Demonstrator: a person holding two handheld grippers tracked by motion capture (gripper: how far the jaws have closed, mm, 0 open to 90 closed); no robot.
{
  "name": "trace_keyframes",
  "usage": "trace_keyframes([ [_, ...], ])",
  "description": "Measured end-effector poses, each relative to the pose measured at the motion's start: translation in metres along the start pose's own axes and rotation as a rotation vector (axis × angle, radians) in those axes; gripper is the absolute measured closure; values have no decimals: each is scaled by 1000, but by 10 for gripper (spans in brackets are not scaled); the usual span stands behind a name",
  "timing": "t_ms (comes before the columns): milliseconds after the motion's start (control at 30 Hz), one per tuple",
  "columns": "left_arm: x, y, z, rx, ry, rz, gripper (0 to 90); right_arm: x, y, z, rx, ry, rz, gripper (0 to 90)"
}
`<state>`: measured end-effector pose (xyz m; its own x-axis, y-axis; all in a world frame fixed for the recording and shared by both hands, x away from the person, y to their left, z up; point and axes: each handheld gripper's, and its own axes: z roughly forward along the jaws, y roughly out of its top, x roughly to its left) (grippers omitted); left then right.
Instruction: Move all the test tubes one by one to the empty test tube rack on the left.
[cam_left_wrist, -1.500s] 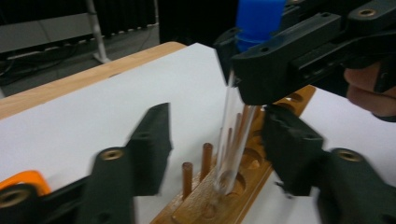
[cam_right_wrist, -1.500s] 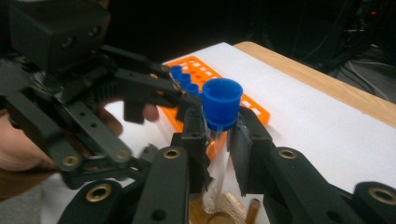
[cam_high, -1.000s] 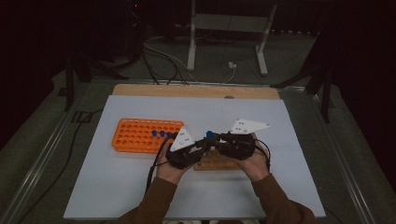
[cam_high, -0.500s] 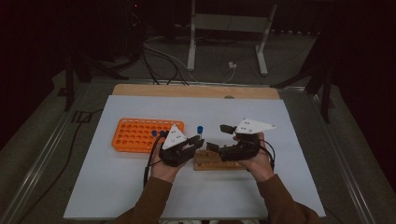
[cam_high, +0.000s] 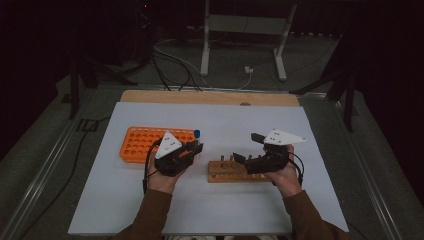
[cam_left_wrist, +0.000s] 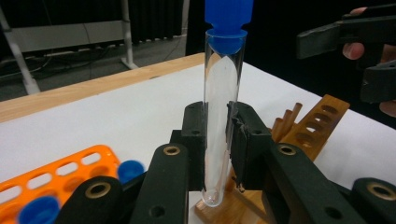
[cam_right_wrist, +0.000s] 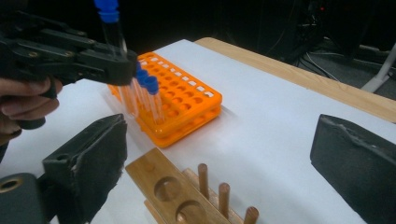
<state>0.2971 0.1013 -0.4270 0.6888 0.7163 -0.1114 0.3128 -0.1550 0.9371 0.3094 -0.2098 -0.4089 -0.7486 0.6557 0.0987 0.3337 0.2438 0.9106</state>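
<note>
White sheeting covers the bench (cam_high: 125, 210), dark floor and cables behind it. At left sits an orange rack (cam_high: 137, 144) with blue-capped tubes (cam_right_wrist: 150, 95). Just right of it, the left hand-held gripper (cam_high: 196, 148) is clamped on a clear test tube (cam_left_wrist: 219, 116) — upright, blue cap on top. Further right lies a wooden rack (cam_high: 225, 171) with pegs. Over its right end the right hand-held gripper (cam_high: 246, 148) — its jaws have just been opening — stands wide, nothing between them.
</note>
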Motion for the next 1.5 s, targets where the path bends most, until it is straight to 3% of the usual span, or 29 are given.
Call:
trace_keyframes([
  [500, 19, 2, -21, -33, 40, -25, 783, -15, -16, -16, -10, -54, 34, 22],
  [933, 36, 6, -38, -71, 93, -46, 783, -25, -31, -29, -6, -128, 42, 12],
  [1233, 49, 5, -50, -94, 110, -63, 782, -32, -39, -39, -19, -146, 77, 11],
  [1500, 58, 0, -60, -94, 156, -59, 782, -35, -42, -45, -39, -156, 98, 11],
])
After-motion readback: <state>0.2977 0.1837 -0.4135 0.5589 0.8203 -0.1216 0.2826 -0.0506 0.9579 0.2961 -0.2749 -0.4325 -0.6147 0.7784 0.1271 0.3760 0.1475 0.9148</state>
